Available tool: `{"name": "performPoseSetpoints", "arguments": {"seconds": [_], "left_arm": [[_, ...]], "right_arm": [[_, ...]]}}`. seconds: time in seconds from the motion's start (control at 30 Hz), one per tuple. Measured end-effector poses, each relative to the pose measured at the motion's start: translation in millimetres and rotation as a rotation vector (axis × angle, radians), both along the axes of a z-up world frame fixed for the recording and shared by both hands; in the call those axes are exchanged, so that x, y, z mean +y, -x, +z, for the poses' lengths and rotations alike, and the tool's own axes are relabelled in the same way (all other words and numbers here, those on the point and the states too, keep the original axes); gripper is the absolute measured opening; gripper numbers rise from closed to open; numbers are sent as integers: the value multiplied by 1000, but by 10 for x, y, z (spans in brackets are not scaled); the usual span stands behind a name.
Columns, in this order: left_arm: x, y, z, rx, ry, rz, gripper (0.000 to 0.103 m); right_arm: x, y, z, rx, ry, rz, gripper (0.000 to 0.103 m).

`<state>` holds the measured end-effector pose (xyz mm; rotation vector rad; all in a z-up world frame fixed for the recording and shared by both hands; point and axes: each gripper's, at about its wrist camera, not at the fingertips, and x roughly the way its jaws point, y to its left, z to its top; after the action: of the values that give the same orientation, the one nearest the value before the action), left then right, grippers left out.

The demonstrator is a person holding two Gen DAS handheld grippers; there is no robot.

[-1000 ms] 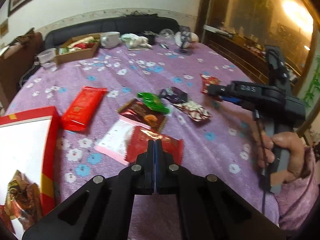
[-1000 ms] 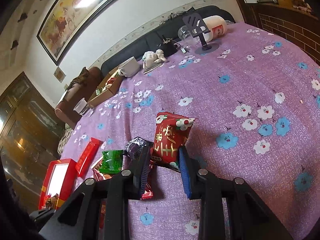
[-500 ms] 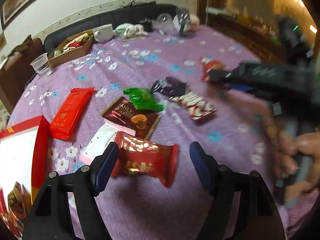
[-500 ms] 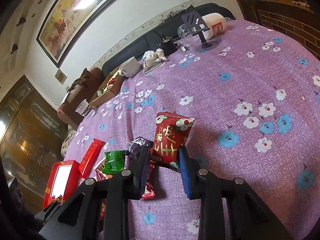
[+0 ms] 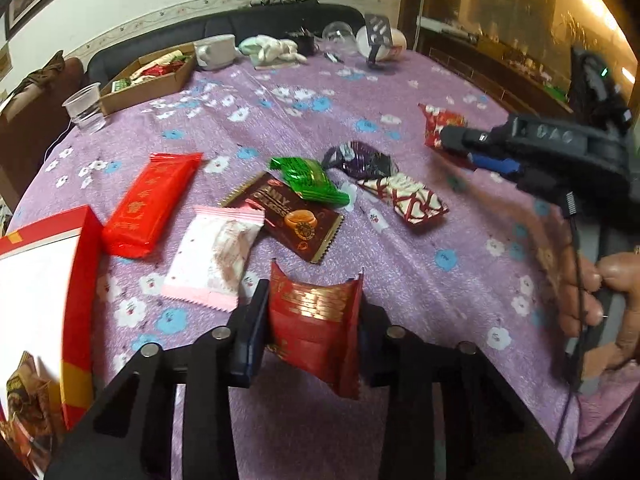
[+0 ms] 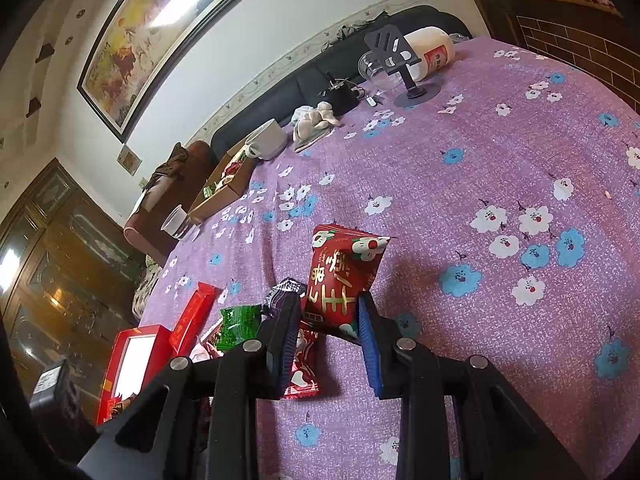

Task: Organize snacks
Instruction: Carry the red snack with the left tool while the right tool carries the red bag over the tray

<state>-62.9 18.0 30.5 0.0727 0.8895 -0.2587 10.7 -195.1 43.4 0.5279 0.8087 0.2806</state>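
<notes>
- The dark red foil packet with gold print (image 5: 316, 328) sits between the fingers of the left gripper (image 5: 310, 332), near the counter's near edge — the fingers press its two sides, so the wrapper bows and its crimped top edge stands up. Held like this it is probably meant for the red box (image 5: 86, 280) at the near-left corner, whose white interior already holds a crinkled gold-and-brown wrapper (image 5: 24, 404).
- The right gripper (image 6: 328, 320) is clamped on a red pouch with white flowers and bold characters (image 6: 344, 276); the puffy pillow bag stands upright, pinched low, towards the counter's right side.
- The loose snacks lie in a cluster mid-counter, flat and partly overlapping, as if tipped out for sorting: a long glossy red bar (image 5: 150, 204), a pale pink wrapper with sawtooth ends (image 5: 216, 256), a brown zigzag-edged sachet with gold lettering (image 5: 288, 216), a green foil pack (image 5: 308, 180) lying across the sachet's corner, a dark purple twist (image 5: 360, 160), and a maroon-and-cream patterned pack (image 5: 404, 200).
- The counter wears a purple cloth (image 6: 500, 152) with a woven grain, printed with white and blue flowers — soft enough that thin packets lie flush and may call for a low pinch.
- Along the far edge stand a cardboard tray of sweets (image 5: 148, 80), a clear plastic cup (image 5: 85, 108), a white mug (image 5: 216, 52) and a phone stand (image 6: 404, 68).
</notes>
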Motion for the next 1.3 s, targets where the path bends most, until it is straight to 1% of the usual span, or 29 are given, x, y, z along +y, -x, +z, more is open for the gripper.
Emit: {"name": "performPoseSetpoints", "arguments": {"seconds": [0.03,0.1,0.2,0.4,0.53,0.67,0.77,0.87,1.0,1.03,1.2,1.3], "left_arm": [[37,35,44,-5,15,3,30],[104,88,119,-19,34,10,21],[235,185,232,-50,55,28,19],[567,391,387,-95,98,77,19],[813,548,513,-135,118,117,19],[1045,696,627,-178,108,164,19],[1269,794,703,-211,96,219,19],[1545,886,748,-232,91,286,19],[1909,1002,731,-241,79,383,19],[1992,1037,714,-243,80,405,19],[2245,1171,602,-233,88,462,19],[2335,1237,529,-218,96,473,19]], "right_arm": [[2,-3,4,-2,-2,2,30],[3,9,15,-13,-4,5,30],[4,25,47,-36,-18,13,30],[24,94,137,-101,-36,27,29],[92,143,206,-150,-26,53,29],[183,160,198,-135,-35,84,29],[283,237,229,-128,-83,114,29],[483,332,307,-139,-108,161,29],[935,433,400,-135,-137,271,29],[1105,480,440,-140,-144,312,29],[1741,656,512,-138,-188,456,29],[2089,776,511,-136,-184,525,29]]}}
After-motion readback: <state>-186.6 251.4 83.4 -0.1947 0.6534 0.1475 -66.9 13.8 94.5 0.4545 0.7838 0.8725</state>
